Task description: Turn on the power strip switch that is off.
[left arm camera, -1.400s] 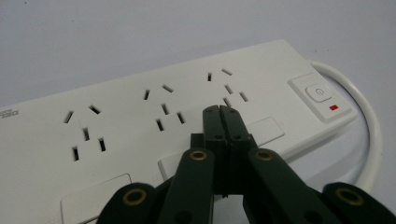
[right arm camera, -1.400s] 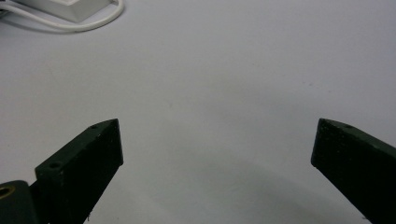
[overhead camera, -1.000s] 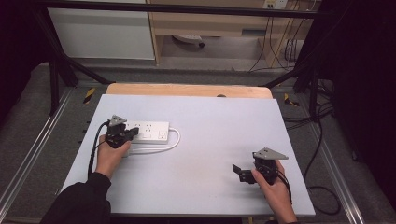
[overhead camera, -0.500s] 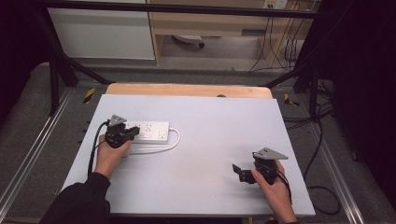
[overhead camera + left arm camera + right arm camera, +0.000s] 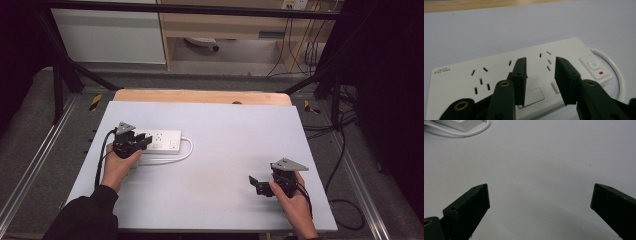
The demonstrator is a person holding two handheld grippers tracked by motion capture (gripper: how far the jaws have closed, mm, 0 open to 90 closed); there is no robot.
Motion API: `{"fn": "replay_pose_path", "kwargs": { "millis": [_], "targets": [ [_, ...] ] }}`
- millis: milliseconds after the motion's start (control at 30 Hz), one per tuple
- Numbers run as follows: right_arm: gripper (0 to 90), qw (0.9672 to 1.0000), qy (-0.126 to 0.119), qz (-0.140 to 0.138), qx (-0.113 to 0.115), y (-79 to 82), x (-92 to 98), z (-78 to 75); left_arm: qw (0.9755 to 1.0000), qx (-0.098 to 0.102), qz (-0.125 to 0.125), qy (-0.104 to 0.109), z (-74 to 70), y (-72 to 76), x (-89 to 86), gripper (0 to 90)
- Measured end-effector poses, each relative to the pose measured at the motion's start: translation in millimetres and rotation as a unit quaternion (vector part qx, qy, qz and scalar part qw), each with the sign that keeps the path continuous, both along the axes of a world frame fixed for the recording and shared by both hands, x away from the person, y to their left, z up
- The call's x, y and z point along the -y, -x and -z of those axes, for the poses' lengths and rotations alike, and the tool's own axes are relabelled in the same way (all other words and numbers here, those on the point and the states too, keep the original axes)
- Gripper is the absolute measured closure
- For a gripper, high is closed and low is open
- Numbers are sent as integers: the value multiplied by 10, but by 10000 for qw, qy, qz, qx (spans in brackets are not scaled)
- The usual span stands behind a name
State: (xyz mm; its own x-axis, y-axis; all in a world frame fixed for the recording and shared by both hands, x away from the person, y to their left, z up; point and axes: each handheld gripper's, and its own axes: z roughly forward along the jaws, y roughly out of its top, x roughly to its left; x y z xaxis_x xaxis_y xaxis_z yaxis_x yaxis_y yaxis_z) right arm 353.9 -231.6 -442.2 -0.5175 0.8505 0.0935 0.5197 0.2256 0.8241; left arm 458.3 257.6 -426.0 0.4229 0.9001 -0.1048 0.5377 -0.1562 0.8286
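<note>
Fingers of the left gripper (image 5: 540, 75) hang parted, grasping nothing, above the white power strip (image 5: 162, 141), likely to press something; the right gripper (image 5: 261, 184), spread wide, idles well apart from it

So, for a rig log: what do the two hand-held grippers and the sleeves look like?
Both the left hand-held gripper and the right hand-held gripper are black, with blocky jaws, brass-ringed holes, a grey three-cornered plate on top and a trailing black cable. The left sleeve is black.
</note>
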Motion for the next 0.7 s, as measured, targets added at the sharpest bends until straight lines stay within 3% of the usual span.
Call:
{"fn": "replay_pose_path", "kwargs": {
  "millis": [267, 433, 533, 700],
  "targets": [
    [27, 10000, -6, 3, -10, 0, -2, 1, 10000, 86, -6, 7, -28, 5, 26, 524],
    [27, 10000, 6, -11, 4, -6, 1, 2, 9999, 117, 17, 5, -40, 0, 48, 413],
    [27, 10000, -2, -11, -7, -9, 3, 4, 9998, 159, 49, 69, -47, 1, 57, 275],
    [27, 10000, -3, -14, -10, -7, 2, 3, 9998, 168, 16, 114, -65, 1, 49, 143]
  ]
}}
